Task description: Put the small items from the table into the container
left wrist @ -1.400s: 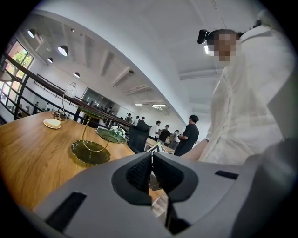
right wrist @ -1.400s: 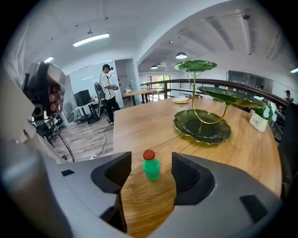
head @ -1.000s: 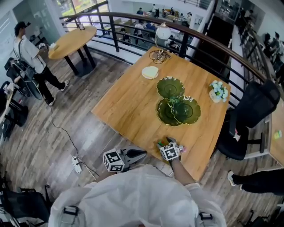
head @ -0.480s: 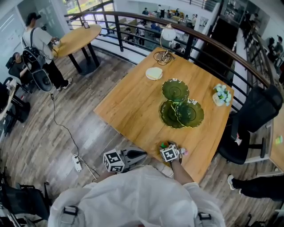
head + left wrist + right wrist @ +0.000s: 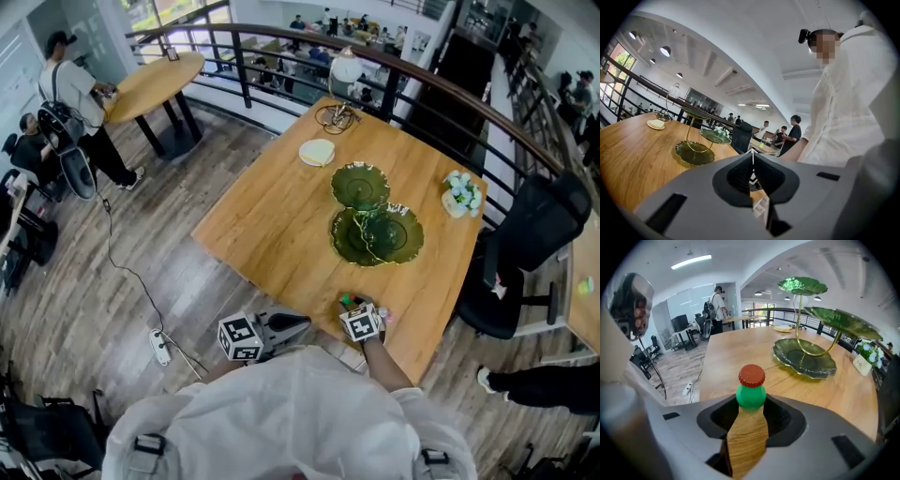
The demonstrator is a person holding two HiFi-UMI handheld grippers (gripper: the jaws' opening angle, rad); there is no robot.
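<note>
A small green bottle-shaped piece with a red cap (image 5: 751, 389) stands on the wooden table (image 5: 272, 234) at its near edge. My right gripper (image 5: 751, 401) points down at it; its jaws are closing, and the pads touch the green body on both sides. In the head view the same gripper (image 5: 354, 307) covers most of the piece (image 5: 344, 302). My left gripper (image 5: 302, 324) hangs level off the table's near edge, jaws shut and empty. The green tiered dish stand (image 5: 375, 234) is at mid-table.
A pink item (image 5: 383, 316) lies just right of the right gripper. A cream disc (image 5: 317, 152), a wire stand (image 5: 335, 117) and a flower pot (image 5: 461, 194) sit farther back. A black chair (image 5: 525, 244) stands to the right, and a railing (image 5: 281, 56) runs behind.
Both grippers stay where they were. The head view has shifted slightly, and the person at the far left has moved.
</note>
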